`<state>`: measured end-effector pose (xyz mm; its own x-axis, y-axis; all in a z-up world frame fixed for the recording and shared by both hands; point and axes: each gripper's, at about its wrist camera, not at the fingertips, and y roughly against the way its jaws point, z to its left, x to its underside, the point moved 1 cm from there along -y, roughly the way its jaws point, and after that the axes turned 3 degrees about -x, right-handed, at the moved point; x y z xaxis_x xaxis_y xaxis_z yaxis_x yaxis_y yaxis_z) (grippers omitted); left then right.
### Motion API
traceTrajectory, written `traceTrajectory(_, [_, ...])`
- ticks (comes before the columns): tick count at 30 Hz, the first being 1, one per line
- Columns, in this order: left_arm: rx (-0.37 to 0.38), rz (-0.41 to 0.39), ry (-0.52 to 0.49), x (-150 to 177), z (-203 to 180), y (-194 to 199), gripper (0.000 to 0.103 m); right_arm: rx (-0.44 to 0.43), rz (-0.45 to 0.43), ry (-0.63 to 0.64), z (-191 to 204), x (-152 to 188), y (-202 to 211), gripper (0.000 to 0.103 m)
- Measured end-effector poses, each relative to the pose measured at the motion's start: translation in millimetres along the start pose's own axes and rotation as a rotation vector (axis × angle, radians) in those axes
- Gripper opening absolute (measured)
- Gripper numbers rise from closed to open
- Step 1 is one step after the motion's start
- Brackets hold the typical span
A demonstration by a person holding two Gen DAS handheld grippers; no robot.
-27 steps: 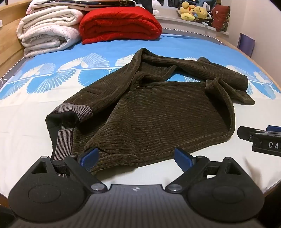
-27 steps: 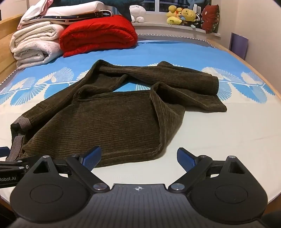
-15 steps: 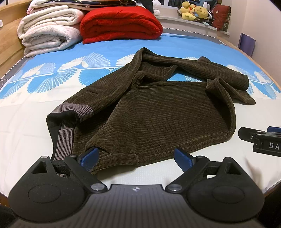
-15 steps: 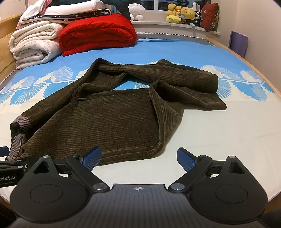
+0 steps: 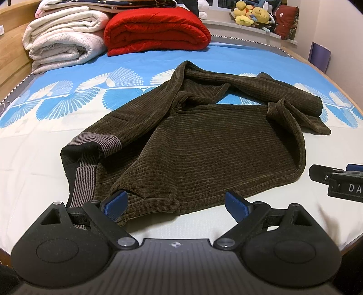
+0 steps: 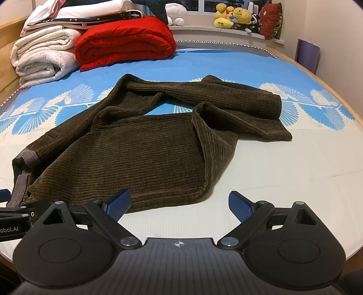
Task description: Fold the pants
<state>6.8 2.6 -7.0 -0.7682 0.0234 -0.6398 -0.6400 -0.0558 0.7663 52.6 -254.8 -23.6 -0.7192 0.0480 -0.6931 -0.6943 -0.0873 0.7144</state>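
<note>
Dark brown corduroy pants (image 5: 204, 145) lie crumpled on the bed, grey striped waistband (image 5: 86, 163) at the near left, legs bunched toward the far right. They also show in the right wrist view (image 6: 145, 158). My left gripper (image 5: 175, 203) is open at the pants' near edge, its left fingertip (image 5: 116, 202) touching the cloth. My right gripper (image 6: 180, 205) is open just in front of the near hem, holding nothing. The right gripper also shows at the right edge of the left wrist view (image 5: 340, 179).
The bed (image 5: 45, 172) has a white and blue patterned sheet. Folded white blankets (image 5: 61, 43) and a red quilt (image 5: 156, 31) are stacked at the far left. Stuffed toys (image 5: 251, 13) sit on the far sill. The wooden bed edge (image 6: 335, 90) runs along the right.
Both grippers have stayed open. The left gripper has edged slightly forward toward the pants; the pants have not moved.
</note>
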Motion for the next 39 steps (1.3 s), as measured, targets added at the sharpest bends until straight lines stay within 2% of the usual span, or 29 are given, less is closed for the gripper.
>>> traceTrajectory(14, [-0.003,0.007,0.002,1,0,-1,0.095,-0.003,-0.006,-0.006,0,2,-2,0.094])
traceTrajectory(16, [-0.011,0.0,-0.001,1,0,-1,0.092,-0.004,-0.015,-0.012,-1,2,-1,0.093])
traceTrajectory(17, [-0.014,-0.007,-0.005,0,-1,0,0.082,-0.006,-0.025,-0.019,-2,1,0,0.091])
traceTrajectory(18, [-0.016,-0.02,-0.012,0,0,1,0.068,-0.009,-0.044,-0.031,-4,-1,3,0.089])
traceTrajectory(19, [-0.01,-0.028,-0.016,0,2,3,0.06,-0.013,-0.068,-0.047,-6,-4,7,0.084])
traceTrajectory(21, [0.026,-0.034,-0.013,-6,12,6,0.029,-0.036,-0.155,-0.086,-17,-14,20,0.08])
traceTrajectory(22, [0.045,-0.033,-0.017,-14,19,7,0.025,-0.032,-0.189,-0.096,-24,-19,27,0.078])
traceTrajectory(23, [0.056,-0.05,-0.02,-24,29,8,0.021,-0.036,-0.237,-0.115,-32,-25,33,0.069])
traceTrajectory(25, [0.034,-0.117,-0.043,-48,51,12,0.021,-0.023,-0.306,-0.116,-51,-40,39,0.053])
traceTrajectory(27, [0.028,-0.12,-0.038,-69,79,4,0.021,0.008,-0.344,-0.076,-69,-55,36,0.052])
traceTrajectory(29, [0.006,-0.166,-0.026,-80,106,-3,0.021,0.036,-0.391,-0.039,-90,-67,29,0.052])
traceTrajectory(30, [-0.018,-0.144,-0.013,-79,121,-17,0.021,0.048,-0.374,-0.036,-101,-71,19,0.052])
traceTrajectory(31, [-0.023,-0.092,0.05,-72,136,-33,0.021,0.062,-0.343,-0.036,-111,-72,6,0.052])
traceTrajectory(33, [0.009,0.051,0.169,-63,159,-62,0.021,0.086,-0.261,-0.077,-129,-74,-16,0.054])
traceTrajectory(34, [0.03,0.076,0.195,-61,167,-69,0.021,0.061,-0.224,-0.117,-135,-75,-26,0.054])
traceTrajectory(35, [0.03,0.106,0.195,-60,173,-75,0.024,0.013,-0.179,-0.152,-138,-75,-40,0.055])
traceTrajectory(37, [0.052,0.152,0.224,-59,184,-86,0.039,-0.035,-0.116,-0.138,-130,-73,-61,0.061])
traceTrajectory(38, [0.028,0.187,0.221,-61,187,-89,0.055,-0.059,-0.093,-0.116,-124,-74,-70,0.068])
traceTrajectory(39, [0.04,0.228,0.245,-60,192,-98,0.064,-0.088,-0.071,-0.094,-116,-76,-80,0.072])
